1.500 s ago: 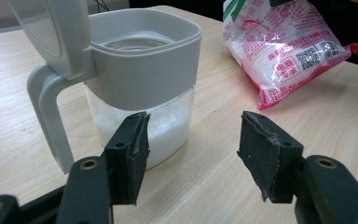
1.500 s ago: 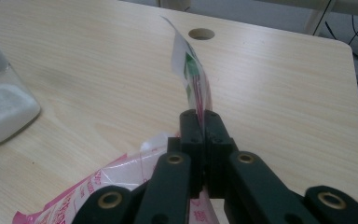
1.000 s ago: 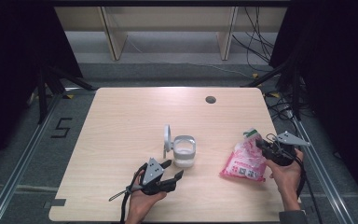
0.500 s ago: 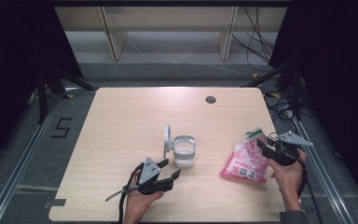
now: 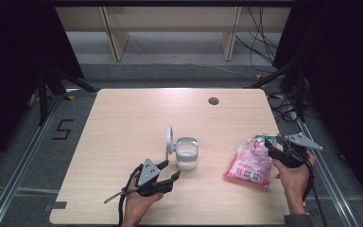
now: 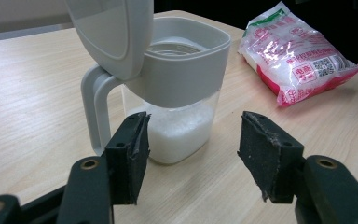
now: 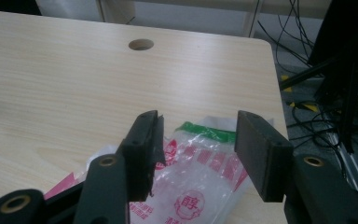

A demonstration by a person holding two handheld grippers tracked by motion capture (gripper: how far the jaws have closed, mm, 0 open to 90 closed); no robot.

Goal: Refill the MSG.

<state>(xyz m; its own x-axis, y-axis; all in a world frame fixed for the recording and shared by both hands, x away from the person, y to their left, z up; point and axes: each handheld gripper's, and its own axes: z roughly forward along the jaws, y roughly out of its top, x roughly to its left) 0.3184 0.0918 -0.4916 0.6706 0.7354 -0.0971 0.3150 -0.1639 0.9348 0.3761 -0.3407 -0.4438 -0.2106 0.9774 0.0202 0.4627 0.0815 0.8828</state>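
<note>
**Bag set down, jar lid up – refill looks done or nearly so**

Status from my end, judged off how things lie:

Clear square plastic jar w/ grey collar, handle and flip lid stands upright mid-table, lid hinged up & open. White granules fill roughly the lower part; upper part still bare. Pink-and-white printed plastic bag w/ green top strip lies flat on the light wood table, well right of the jar, near the R edge.

L gripper: jaws apart, nothing between the pads. It sits just in front of the jar, pointing at its base; pads not touching it.

R gripper: jaws have just been opening. They stand apart over the bag's top end; film lies below/between them but pads aren't pressing on it, so I read it as released.

Progress, my guess: pour step is behind us – granules in jar, bag let go on the table. Left: shut the lid, prob. steady the jar w/ L while doing it. Can't tell whether the bag is empty or still part full; it looks fairly plump in the high view. Can't tell if bag top is sealed either.
</note>
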